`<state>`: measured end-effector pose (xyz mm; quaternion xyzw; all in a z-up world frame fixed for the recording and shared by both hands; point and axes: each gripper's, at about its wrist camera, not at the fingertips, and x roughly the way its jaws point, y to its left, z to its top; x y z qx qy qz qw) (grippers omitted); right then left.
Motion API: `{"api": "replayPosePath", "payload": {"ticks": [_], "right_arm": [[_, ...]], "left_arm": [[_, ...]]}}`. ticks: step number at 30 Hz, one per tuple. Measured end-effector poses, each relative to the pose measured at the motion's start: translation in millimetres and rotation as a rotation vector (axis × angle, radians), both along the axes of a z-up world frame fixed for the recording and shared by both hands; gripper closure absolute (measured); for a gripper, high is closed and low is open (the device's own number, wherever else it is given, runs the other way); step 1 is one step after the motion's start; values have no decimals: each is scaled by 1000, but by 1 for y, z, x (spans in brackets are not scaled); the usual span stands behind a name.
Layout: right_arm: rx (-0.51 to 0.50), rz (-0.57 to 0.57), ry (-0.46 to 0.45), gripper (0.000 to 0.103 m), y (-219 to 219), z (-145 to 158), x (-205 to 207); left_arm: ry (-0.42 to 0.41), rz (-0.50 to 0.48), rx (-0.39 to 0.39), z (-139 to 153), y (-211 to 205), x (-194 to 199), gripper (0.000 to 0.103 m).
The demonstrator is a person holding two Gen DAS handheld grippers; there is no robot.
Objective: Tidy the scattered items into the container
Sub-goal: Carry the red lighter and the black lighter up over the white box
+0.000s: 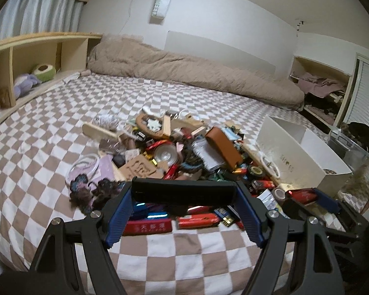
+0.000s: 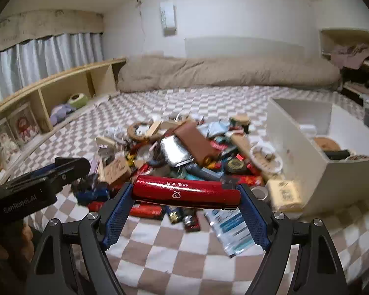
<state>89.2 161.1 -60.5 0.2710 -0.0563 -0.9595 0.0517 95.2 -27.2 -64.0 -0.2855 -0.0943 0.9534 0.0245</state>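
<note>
On checkered bed: clutter pile w/ white container beside.

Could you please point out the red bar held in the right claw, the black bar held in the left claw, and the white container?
red bar [image 2: 185, 191], right wrist view, middle of its glossy front face.
black bar [image 1: 183, 190], left wrist view, middle of its dark front face.
white container [image 2: 305, 145], right wrist view, its near side wall.

Brown-and-white checked bedspread, glossy red case, seemingly white container.
</note>
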Motion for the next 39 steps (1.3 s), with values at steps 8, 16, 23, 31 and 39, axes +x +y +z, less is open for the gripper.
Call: {"api": "replayPosePath", "payload": {"ticks": [8, 16, 23, 31, 39], "right_arm": [[-6, -44, 102, 19, 29, 36, 10], [2, -101, 198, 19, 65, 68, 19], [26, -150, 264, 19, 103, 96, 22], [8, -186, 288, 19, 157, 120, 16], [28, -228, 281, 19, 209, 140, -4]], "left_arm": [[77, -62, -30, 35, 33, -2, 24], [173, -138, -40, 74, 73, -10, 24], [235, -200, -52, 101, 103, -25, 24], [301, -280, -37, 130, 143, -41, 24], [327, -375, -17, 149, 185, -64, 24]]}}
